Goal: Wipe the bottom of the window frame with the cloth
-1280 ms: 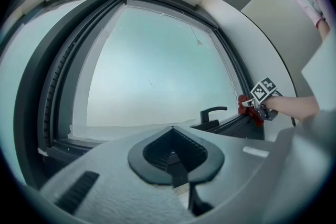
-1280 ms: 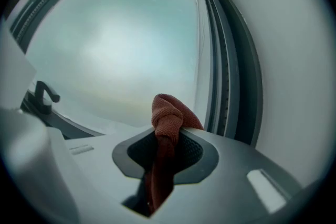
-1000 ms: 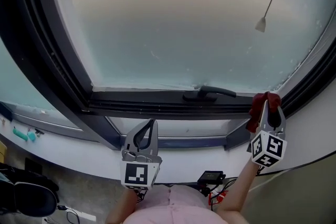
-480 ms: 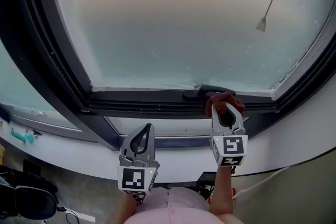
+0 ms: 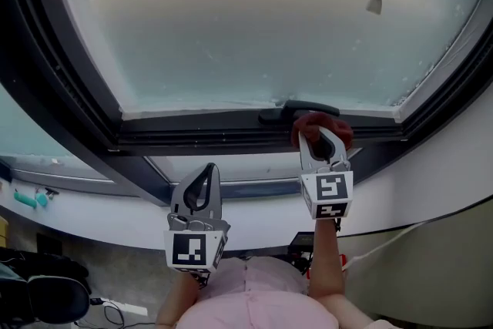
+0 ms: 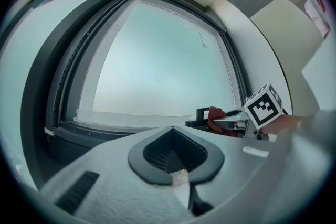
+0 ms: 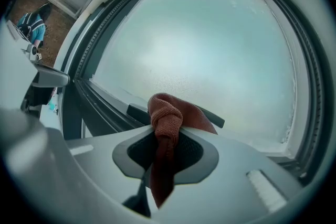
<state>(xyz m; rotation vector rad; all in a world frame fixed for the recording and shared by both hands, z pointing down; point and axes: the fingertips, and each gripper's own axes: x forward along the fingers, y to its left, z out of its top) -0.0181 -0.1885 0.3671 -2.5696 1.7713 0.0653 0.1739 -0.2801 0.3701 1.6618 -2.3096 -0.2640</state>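
A dark red cloth is bunched between the jaws of my right gripper, which is shut on it. The cloth presses on the dark bottom rail of the window frame, right beside the black window handle. In the right gripper view the cloth hangs knotted over the jaws, in front of the handle. My left gripper hangs lower, over the white sill, shut with nothing in it. The left gripper view shows the cloth and the right gripper's marker cube off to the right.
A pull cord with a small weight hangs before the frosted pane. The white sill runs below the frame, with teal items at its left. A black chair and cables lie below.
My right gripper has carried the cloth leftward along the bottom rail, from the right corner to the handle. The left gripper has stayed almost where it was.
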